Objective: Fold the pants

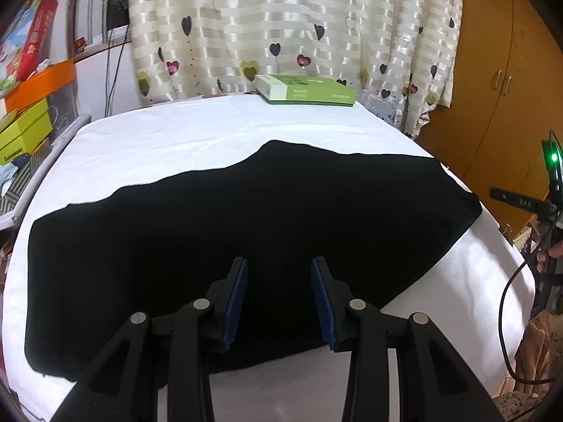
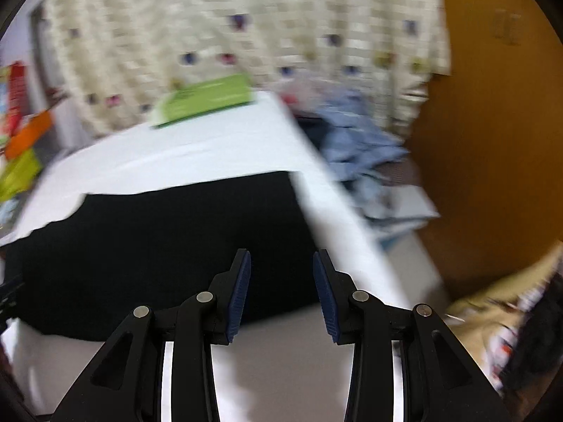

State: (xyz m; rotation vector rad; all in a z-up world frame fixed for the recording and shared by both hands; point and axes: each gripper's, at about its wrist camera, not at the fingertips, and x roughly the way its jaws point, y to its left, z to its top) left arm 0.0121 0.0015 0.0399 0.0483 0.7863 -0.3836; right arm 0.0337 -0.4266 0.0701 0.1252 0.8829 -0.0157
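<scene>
The black pants (image 1: 225, 246) lie flat across the white-covered table (image 1: 211, 130) — soft, limp cloth, probably best pinched at an edge or corner. The left gripper (image 1: 279, 304) and the right gripper (image 2: 281, 297) hover half-spread, both empty.

Black pants (image 1: 246, 232), white table (image 1: 211, 123), heart-patterned curtain (image 1: 281, 28).

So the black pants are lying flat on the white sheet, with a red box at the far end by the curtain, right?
Not quite: the box is green, not red, as the left wrist view shows. The black pants do lie flat on the white sheet, and the box sits by the curtain.
</scene>
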